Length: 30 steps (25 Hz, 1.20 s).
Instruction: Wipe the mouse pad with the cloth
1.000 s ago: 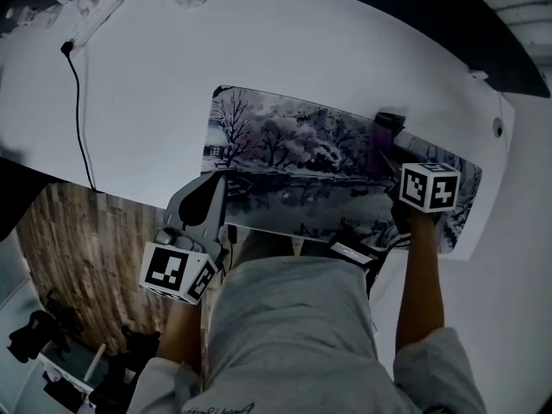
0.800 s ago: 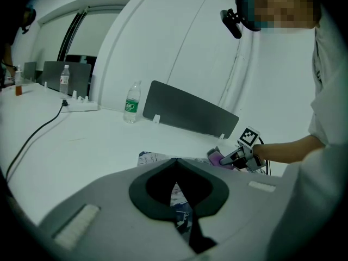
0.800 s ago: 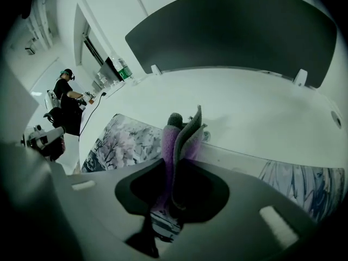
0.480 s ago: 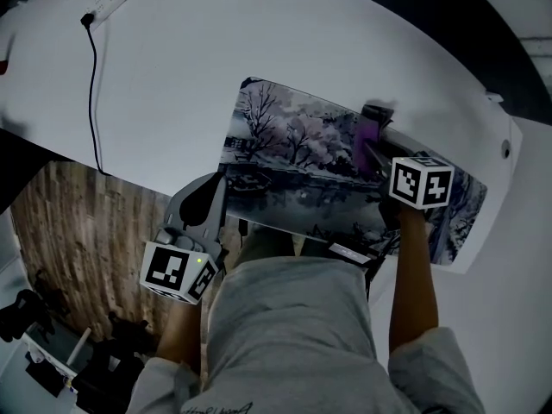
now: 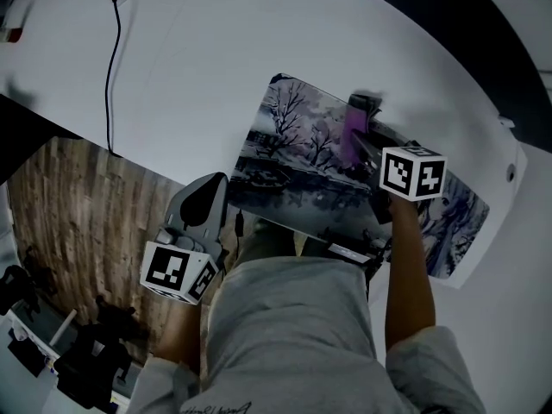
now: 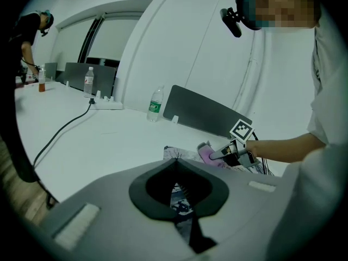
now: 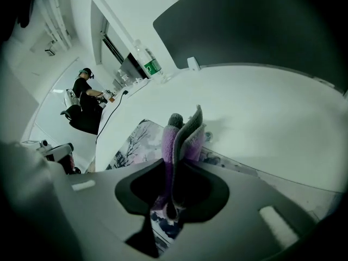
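light: dim and cool; the white table (image 5: 216, 50) is the brightest surface.
shadows: soft, a faint one on the table beyond the cloth (image 7: 175, 143).
distortion: strong fisheye bending, dark rounded corners in both gripper views.
focus: nearest gripper bodies look soft.

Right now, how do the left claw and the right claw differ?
The right claw grips the purple cloth; the left claw holds no cloth. The right claw is out over the mouse pad; the left claw sits by its near left corner. Both are shut.
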Available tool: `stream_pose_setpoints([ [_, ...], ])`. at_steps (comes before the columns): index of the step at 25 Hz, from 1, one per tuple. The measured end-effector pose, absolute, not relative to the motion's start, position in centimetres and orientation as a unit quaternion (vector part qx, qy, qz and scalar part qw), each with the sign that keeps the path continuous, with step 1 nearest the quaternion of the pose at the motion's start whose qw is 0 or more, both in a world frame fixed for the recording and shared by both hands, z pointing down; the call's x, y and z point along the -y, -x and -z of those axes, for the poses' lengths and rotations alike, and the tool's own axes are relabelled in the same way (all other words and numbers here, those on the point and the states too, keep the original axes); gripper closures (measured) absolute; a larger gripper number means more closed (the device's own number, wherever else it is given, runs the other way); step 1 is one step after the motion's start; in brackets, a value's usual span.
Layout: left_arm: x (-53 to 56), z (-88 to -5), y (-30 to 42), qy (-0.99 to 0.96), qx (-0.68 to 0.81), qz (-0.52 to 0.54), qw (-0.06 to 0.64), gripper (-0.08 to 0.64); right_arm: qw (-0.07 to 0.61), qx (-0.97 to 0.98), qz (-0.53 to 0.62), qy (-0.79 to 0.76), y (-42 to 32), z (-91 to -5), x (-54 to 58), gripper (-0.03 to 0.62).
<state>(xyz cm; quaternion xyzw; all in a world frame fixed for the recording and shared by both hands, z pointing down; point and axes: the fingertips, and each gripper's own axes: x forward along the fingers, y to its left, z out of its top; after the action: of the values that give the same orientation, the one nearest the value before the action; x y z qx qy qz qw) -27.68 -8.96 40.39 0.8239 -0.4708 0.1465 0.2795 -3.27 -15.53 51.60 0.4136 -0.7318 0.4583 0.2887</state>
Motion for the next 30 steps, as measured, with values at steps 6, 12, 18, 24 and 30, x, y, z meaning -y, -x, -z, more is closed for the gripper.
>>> stream_pose_setpoints([
  [6,8.5,-40.4,29.5,-0.812,0.490,-0.141,0.282,0.541,0.287,0.748,-0.453,-0.391,7.0,-51.5,17.2,0.502],
  [12,7.7,-40.6,31.7,-0.797,0.511,-0.138,0.289,0.541,0.288,0.762,-0.447,-0.370,10.6,-51.5,18.6,0.502],
  [18,7.1,-40.7,33.0,-0.788,0.525,-0.132,0.293,0.541,0.293,0.774,-0.440,-0.350,13.7,-51.5,19.9,0.502],
  [24,6.6,-40.5,33.8,-0.782,0.533,-0.129,0.295,0.541,0.301,0.782,-0.431,-0.336,16.1,-51.6,20.7,0.502],
  [30,6.4,-40.3,33.4,-0.784,0.533,-0.127,0.292,0.541,0.296,0.792,-0.420,-0.330,17.1,-51.3,20.9,0.500],
])
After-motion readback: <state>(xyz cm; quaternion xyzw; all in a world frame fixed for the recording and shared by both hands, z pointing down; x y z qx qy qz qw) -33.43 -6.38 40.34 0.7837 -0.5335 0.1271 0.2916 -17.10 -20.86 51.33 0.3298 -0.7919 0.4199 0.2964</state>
